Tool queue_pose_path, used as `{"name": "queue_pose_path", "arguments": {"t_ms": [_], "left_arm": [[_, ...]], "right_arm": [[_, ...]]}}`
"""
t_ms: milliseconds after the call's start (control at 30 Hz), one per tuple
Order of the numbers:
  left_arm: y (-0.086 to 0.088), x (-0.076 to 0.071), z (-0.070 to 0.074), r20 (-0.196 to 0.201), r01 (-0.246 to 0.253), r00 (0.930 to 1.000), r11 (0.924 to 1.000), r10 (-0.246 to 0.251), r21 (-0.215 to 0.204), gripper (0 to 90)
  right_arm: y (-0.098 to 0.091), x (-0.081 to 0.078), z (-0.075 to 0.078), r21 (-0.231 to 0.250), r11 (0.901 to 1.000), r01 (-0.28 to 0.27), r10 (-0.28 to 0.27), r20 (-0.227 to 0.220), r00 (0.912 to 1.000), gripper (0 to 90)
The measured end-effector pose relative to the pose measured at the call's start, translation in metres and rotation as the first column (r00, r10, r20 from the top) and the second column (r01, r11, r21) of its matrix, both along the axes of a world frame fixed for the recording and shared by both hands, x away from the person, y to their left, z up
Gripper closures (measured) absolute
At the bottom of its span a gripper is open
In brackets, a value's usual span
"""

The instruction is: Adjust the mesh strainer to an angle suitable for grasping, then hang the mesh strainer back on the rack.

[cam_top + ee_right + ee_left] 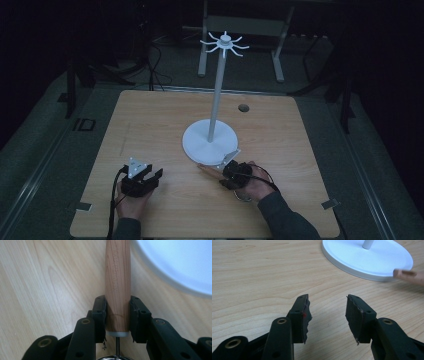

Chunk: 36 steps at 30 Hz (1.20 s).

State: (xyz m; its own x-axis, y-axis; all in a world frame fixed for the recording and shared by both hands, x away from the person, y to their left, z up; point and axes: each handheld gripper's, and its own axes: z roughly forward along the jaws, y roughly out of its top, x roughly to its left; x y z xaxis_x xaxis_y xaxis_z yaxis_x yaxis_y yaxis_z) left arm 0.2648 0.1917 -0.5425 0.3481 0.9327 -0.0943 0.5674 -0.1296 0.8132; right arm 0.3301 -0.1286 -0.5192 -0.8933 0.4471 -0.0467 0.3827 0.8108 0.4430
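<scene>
Claws first: our right claw (117, 315) is clenched on a wooden handle (117, 285), a metal shank at its near end; our left claw (327, 315) hangs released over the surface (249, 277). The handle lies low beside the white stand's base (180, 262), long axis pointing away past its rim. We judge lifting comes next.

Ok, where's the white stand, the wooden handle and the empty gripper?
white stand (202, 142), high view, bare part of its round base
wooden handle (117, 285), right gripper view, middle of its shaft
left gripper (327, 312), left gripper view, midway between its fingertips
</scene>
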Motion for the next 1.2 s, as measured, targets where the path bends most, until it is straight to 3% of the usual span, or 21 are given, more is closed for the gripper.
{"name": "queue_pose_path", "arguments": {"t_ms": [300, 700, 1200], "left_arm": [[0.001, 0.001, 0.0, -0.001, -0.006, 1.0, 1.0, 0.006, -0.005, 53.7], [0.001, 0.001, 0.0, 0.001, -0.009, 1.0, 0.9999, 0.009, -0.006, 53.7], [0.001, 0.0, 0.001, 0.006, -0.012, 0.9999, 0.9999, 0.012, -0.002, 53.7]], "right_arm": [[-0.007, 0.002, 0.007, 0.084, 0.9959, 0.035, -0.04, 0.05, 0.9979, 69.3], [-0.009, 0.002, 0.012, 0.136, 0.9884, 0.068, -0.081, 0.093, 0.9924, 69.3], [-0.015, 0.004, 0.028, 0.248, 0.9637, 0.099, -0.145, 0.175, 0.9739, 69.4]]}}
